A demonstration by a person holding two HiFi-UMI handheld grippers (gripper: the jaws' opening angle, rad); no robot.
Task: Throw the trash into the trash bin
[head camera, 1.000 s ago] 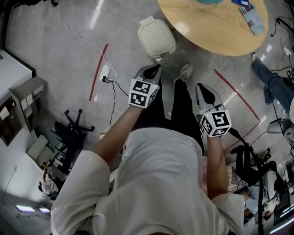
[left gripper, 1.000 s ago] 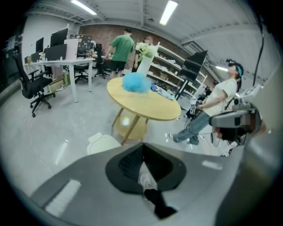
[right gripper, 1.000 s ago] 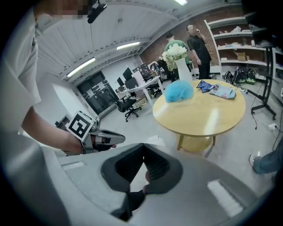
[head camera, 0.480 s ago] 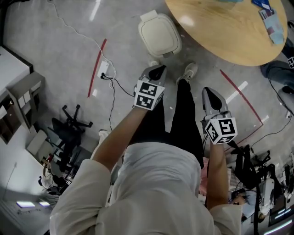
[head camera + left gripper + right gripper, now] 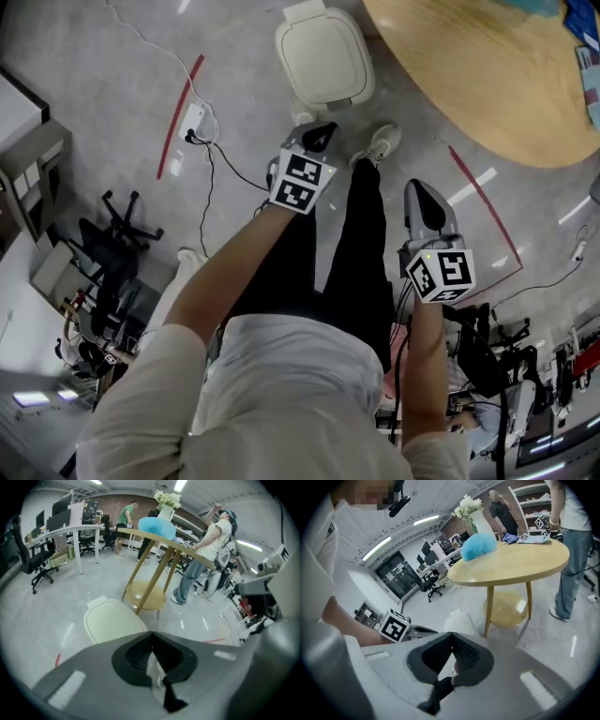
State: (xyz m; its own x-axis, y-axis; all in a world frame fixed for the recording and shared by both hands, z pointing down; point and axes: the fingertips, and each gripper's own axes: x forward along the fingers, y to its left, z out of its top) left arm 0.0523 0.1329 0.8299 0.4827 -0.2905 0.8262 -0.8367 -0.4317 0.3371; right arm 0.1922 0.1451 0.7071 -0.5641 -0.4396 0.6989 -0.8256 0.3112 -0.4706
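Grey jaws pressed together on both tools: the left gripper [image 5: 317, 136] is closed on nothing, and so is the right gripper [image 5: 420, 192], both angled down over the person's legs [image 5: 361, 244]. Just ahead of the left one, the cream trash bin [image 5: 323, 58] sits on the floor [image 5: 84, 84], lid down, beside the wooden table's [image 5: 487, 84] edge.

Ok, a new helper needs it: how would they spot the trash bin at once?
Find the round wooden table at the head view's upper right. The trash bin stands on the grey floor just left of its edge. It is the only cream, rounded-square box with a closed lid; the nearby white power strip is flat and far smaller.
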